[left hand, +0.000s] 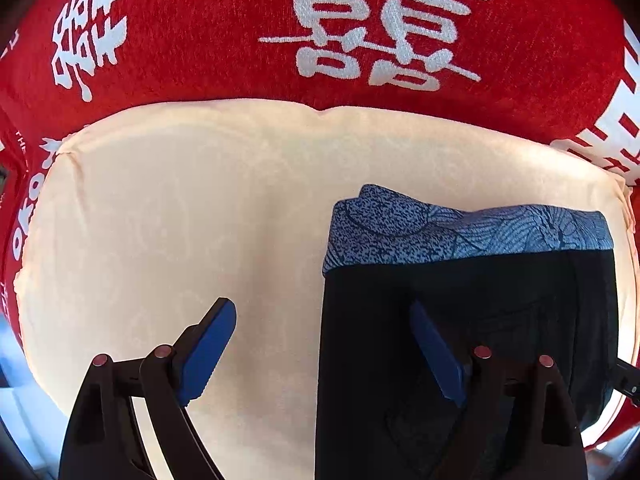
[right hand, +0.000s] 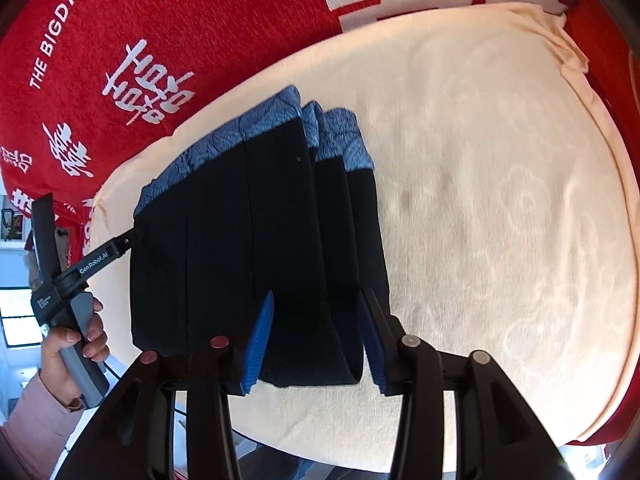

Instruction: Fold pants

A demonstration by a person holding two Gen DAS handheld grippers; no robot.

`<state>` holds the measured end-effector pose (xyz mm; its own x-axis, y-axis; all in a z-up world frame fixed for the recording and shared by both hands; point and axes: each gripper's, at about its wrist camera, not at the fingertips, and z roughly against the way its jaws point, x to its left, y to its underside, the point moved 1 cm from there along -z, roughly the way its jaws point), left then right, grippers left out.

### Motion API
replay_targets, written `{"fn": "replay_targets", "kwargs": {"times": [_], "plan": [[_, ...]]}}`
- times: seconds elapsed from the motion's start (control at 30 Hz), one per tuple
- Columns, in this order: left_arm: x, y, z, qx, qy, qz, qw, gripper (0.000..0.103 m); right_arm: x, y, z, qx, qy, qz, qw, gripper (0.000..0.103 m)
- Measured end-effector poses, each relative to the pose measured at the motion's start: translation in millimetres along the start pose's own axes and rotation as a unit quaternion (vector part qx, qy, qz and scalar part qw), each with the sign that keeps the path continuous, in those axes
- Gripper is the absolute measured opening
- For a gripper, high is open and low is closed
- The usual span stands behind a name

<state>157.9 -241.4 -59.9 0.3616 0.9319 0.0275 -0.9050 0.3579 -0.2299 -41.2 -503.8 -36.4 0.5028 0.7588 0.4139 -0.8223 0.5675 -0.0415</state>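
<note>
The folded black pants (right hand: 256,240), blue waistband at the far end, are being supported by a cream cushion (right hand: 480,200) over a red blanket (left hand: 200,40). The left gripper (left hand: 324,344) and right gripper (right hand: 316,336) are being held apart, clamping nothing.

We see both views brightly and evenly lit, shadows soft. Fisheye bending curves the red blanket (left hand: 180,60) toward black corners. A window (right hand: 16,312) glares white at nine o'clock; focus stays sharp.
</note>
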Motion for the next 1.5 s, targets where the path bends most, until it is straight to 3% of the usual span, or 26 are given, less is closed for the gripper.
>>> {"fn": "replay_targets", "kwargs": {"times": [0.8,1.5], "plan": [[2,15,11,0.015,0.022,-0.014,0.9996,0.090,-8,4,-5,0.006,-0.012,-0.017,1.000,0.060],[-1,14,-7,0.063,0.110,-0.015,0.9918,0.090,-31,-11,-11,0.011,-0.076,-0.029,0.997,0.063]]}}
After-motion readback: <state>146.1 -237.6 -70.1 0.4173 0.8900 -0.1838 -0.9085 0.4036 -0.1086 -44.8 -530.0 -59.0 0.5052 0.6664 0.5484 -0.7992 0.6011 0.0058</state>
